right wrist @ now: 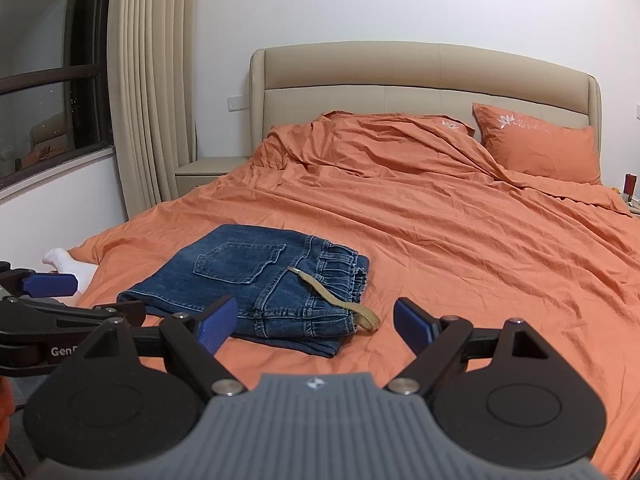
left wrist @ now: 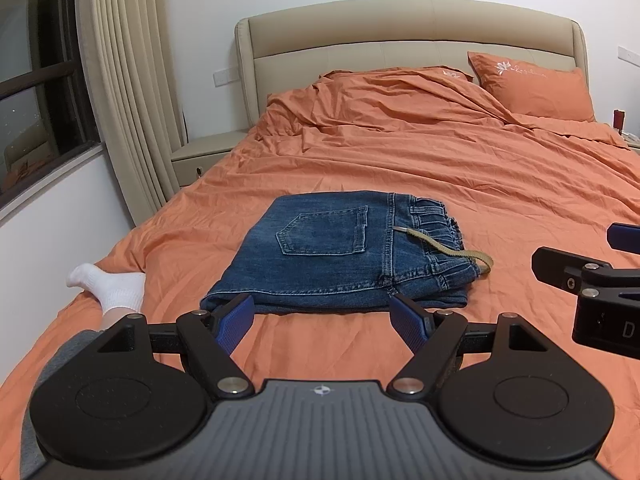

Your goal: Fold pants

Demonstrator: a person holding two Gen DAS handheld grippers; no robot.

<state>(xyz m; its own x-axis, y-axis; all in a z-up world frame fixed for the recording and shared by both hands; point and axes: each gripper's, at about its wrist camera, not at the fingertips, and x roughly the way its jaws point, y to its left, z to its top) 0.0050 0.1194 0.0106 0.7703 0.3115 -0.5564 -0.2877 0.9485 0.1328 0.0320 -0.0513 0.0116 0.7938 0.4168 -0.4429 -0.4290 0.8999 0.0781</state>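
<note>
Blue denim pants (left wrist: 332, 252) (right wrist: 260, 284) lie folded into a compact stack on the orange bed sheet (left wrist: 460, 200), back pocket up, waistband to the right. A tan drawstring (left wrist: 452, 250) (right wrist: 340, 300) trails off the waistband. My left gripper (left wrist: 326, 320) hovers open just in front of the stack's near edge, nothing between its blue pads. My right gripper (right wrist: 316, 326) is open too, near the stack's right front corner, holding nothing. Each gripper shows at the edge of the other's view: the right one (left wrist: 592, 268), the left one (right wrist: 52, 284).
A person's foot in a white sock (left wrist: 108, 284) (right wrist: 66, 262) rests on the bed's left edge. An orange pillow (left wrist: 532, 84) and rumpled duvet lie by the beige headboard (left wrist: 400, 36). A nightstand (left wrist: 204, 154), curtain (left wrist: 124, 80) and window stand at left.
</note>
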